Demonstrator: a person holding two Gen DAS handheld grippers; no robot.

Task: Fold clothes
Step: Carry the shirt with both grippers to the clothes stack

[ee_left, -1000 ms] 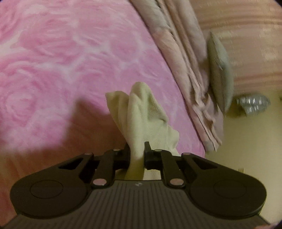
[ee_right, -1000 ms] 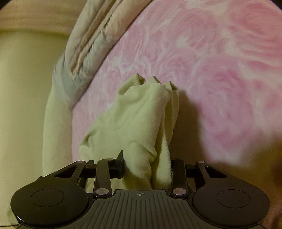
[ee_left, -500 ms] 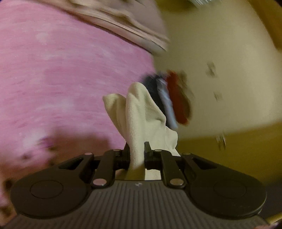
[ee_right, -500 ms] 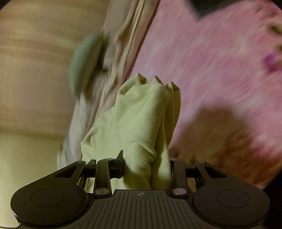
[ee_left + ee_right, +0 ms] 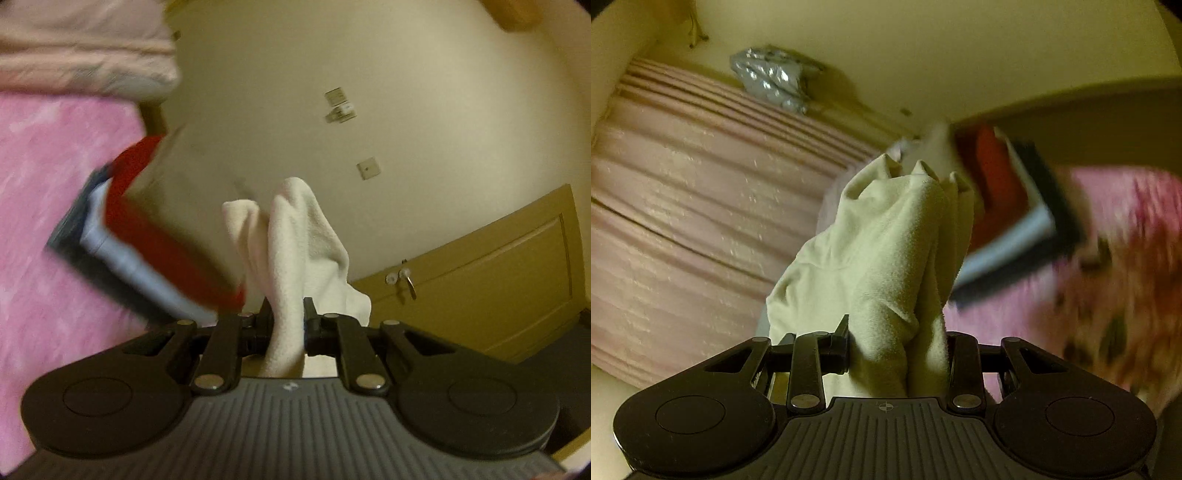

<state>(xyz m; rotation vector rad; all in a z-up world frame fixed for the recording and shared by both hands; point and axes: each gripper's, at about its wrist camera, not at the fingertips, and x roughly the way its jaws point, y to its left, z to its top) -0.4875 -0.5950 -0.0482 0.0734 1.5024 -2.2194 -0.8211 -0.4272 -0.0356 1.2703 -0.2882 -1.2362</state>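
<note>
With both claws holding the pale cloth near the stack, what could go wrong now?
1. The pale fleece cloth passes near the stack of folded red, light-blue and dark clothes; it may knock the stack over.
2. The left claw pinches a narrow bunch that may slip; the right claw holds thicker folds.

No word, number, label or brand name can be read in either view. The only mark is a small round emblem moulded into the ribbed grey housing of each gripper body, just behind the jaws: on the left gripper's housing it is a tiny pale dot too small to make out, and on the right gripper's housing it looks like a circle crossed by fine lines. It carries no letters.
</note>
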